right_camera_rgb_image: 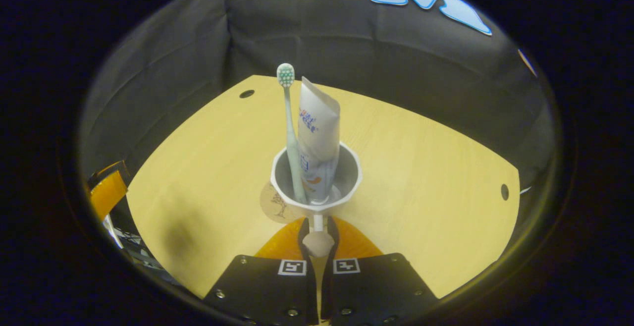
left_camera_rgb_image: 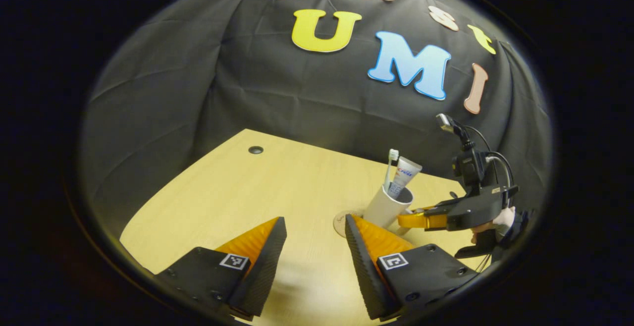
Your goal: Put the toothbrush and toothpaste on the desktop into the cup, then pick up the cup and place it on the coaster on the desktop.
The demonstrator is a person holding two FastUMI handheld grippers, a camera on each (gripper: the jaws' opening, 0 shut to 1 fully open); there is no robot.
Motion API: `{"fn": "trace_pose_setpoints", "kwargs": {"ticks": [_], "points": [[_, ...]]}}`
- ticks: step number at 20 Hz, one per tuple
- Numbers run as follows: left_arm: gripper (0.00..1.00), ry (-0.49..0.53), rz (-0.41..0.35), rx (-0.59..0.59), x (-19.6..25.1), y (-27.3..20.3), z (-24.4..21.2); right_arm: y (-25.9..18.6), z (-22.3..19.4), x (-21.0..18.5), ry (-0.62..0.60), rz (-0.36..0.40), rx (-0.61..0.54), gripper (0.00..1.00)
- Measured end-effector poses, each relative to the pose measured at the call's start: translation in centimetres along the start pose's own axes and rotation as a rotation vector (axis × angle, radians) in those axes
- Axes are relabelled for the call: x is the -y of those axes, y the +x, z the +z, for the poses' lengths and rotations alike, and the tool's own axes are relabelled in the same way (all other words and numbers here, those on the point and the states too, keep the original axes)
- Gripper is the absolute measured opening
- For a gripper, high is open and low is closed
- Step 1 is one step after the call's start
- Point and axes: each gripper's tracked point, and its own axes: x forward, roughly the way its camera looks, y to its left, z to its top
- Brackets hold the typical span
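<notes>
A white cup (right_camera_rgb_image: 346, 180) holds a pale green toothbrush (right_camera_rgb_image: 290, 133) and a white toothpaste tube (right_camera_rgb_image: 319, 133), both standing upright in it. My right gripper (right_camera_rgb_image: 317, 227) is shut on the cup's handle (right_camera_rgb_image: 317, 223). A round brown coaster (right_camera_rgb_image: 273, 203) lies on the table just left of and partly beneath the cup. In the left gripper view the cup (left_camera_rgb_image: 384, 209) leans slightly, with the toothbrush (left_camera_rgb_image: 391, 165) and toothpaste tube (left_camera_rgb_image: 405, 175) in it, beside the coaster (left_camera_rgb_image: 341, 223). The right gripper (left_camera_rgb_image: 413, 218) holds it from the right. My left gripper (left_camera_rgb_image: 315, 224) is open over the table, holding nothing.
The light wooden table (left_camera_rgb_image: 237, 187) has a cable hole (left_camera_rgb_image: 255, 149) at the back; two such holes (right_camera_rgb_image: 246, 93) (right_camera_rgb_image: 504, 191) appear in the right gripper view. Black cloth walls close in behind. A hand (left_camera_rgb_image: 500, 219) holds the right gripper.
</notes>
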Motion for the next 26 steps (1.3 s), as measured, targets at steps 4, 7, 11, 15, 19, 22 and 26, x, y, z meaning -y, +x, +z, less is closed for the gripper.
{"fn": "trace_pose_setpoints", "kwargs": {"ticks": [4,7,11,15,19,22,26], "points": [[0.80,-0.003,0.014,0.003,-1.6,-0.7,0.2,0.0,0.6,-0.2,-0.017,0.016,-0.009,0.05],[0.80,-0.010,0.028,0.004,-2.9,-1.2,0.2,1.2,0.6,-0.5,-0.024,0.018,-0.022,0.05],[0.81,-0.018,0.044,0.004,-4.3,-2.2,0.2,0.5,1.4,-0.7,-0.031,0.005,-0.029,0.05],[0.81,-0.024,0.052,0.001,-4.6,-2.6,0.4,0.2,1.2,-1.0,-0.036,-0.011,-0.026,0.05],[0.80,-0.022,0.046,-0.004,-4.6,-2.6,0.3,0.5,0.5,-1.4,-0.019,-0.027,-0.022,0.05],[0.80,-0.016,0.039,-0.002,-4.4,-3.0,0.1,0.5,0.1,-2.0,-0.020,-0.037,-0.018,0.06],[0.80,-0.006,0.029,0.001,-4.0,-3.1,0.3,0.9,0.2,-1.8,-0.014,-0.038,-0.018,0.07]]}}
